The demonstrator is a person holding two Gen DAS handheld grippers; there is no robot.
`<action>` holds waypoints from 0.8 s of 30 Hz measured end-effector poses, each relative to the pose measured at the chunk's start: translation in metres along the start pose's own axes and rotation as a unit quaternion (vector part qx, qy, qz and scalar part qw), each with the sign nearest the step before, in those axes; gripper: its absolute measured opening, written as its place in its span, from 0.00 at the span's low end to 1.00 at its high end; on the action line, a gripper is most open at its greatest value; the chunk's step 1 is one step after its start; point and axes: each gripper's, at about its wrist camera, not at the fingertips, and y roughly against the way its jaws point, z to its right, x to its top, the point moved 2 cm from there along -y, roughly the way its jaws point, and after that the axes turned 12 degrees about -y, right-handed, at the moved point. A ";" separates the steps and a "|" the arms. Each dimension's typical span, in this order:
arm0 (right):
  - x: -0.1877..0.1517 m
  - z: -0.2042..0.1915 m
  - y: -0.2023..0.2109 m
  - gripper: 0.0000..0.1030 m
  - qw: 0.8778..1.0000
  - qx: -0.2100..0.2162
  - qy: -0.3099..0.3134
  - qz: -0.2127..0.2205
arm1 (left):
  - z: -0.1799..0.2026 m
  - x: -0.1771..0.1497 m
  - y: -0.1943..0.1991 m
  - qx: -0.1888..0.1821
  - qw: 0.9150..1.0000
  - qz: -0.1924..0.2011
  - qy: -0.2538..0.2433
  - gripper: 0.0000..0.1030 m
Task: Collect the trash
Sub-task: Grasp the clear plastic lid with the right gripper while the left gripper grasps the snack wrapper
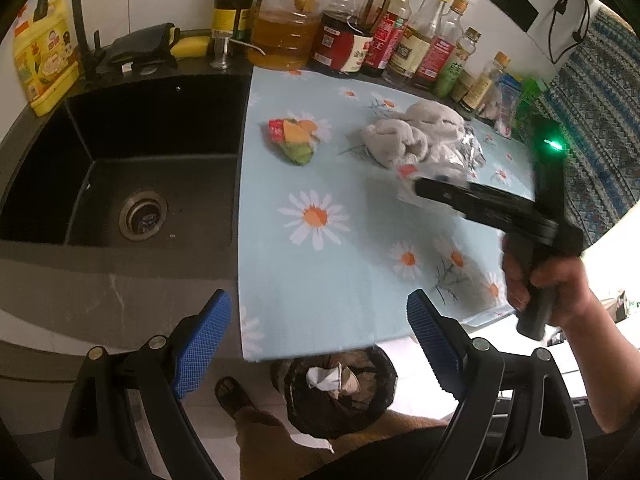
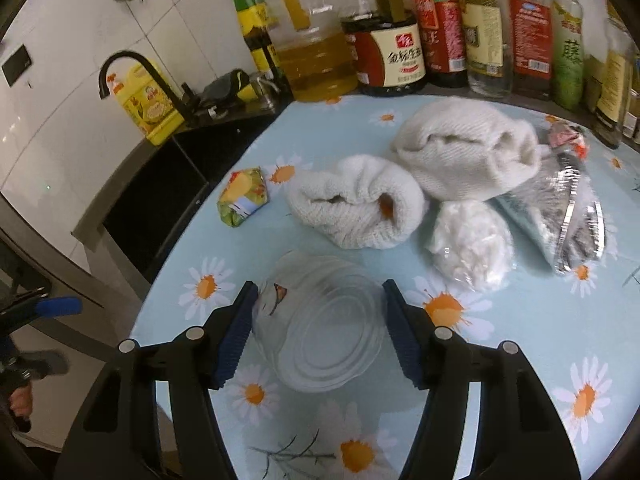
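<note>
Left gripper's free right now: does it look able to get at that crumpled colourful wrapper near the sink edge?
Probably yes. The left gripper is open and holds nothing, and only bare tablecloth lies between it and the colourful wrapper. The towel and right gripper sit off to the side.

The worktop cloth (image 2: 520, 320) was pale blue with white, orange-centred daisies. The towel (image 2: 460, 152) was off-white, the crumpled wrapper (image 2: 242, 196) yellow and green, and the sink (image 1: 120, 160) black. The tongs' pads (image 2: 236, 344) were blue.

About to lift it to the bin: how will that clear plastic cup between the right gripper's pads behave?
The clear plastic cup looks thin-walled, so it will probably dent under the right gripper. It looks empty, likely very light. Its smooth, ribbed, round wall may slip or rotate between the pads.
</note>
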 end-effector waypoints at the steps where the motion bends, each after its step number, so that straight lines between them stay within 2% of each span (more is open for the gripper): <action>1: 0.000 0.000 0.007 0.61 1.000 0.001 -0.004 0.006 | -0.001 0.004 -0.002 -0.004 1.000 0.001 0.002 0.84; 7: -0.012 0.000 0.038 0.61 0.999 0.003 -0.023 0.026 | -0.004 0.030 -0.014 -0.006 1.000 0.003 -0.013 0.84; 13: -0.039 -0.001 0.066 0.61 0.998 -0.003 -0.037 0.050 | -0.005 0.070 -0.037 0.006 0.998 0.008 -0.059 0.84; 16: -0.053 -0.003 0.071 0.61 0.998 -0.009 -0.042 0.051 | -0.011 0.087 -0.056 0.016 0.997 -0.001 -0.078 0.84; 18: -0.063 -0.003 0.077 0.61 0.997 -0.011 -0.051 0.056 | -0.011 0.097 -0.070 0.035 0.994 -0.013 -0.102 0.84; 24: -0.084 -0.003 0.090 0.61 0.995 -0.018 -0.079 0.066 | -0.018 0.116 -0.108 0.043 0.989 -0.041 -0.136 0.84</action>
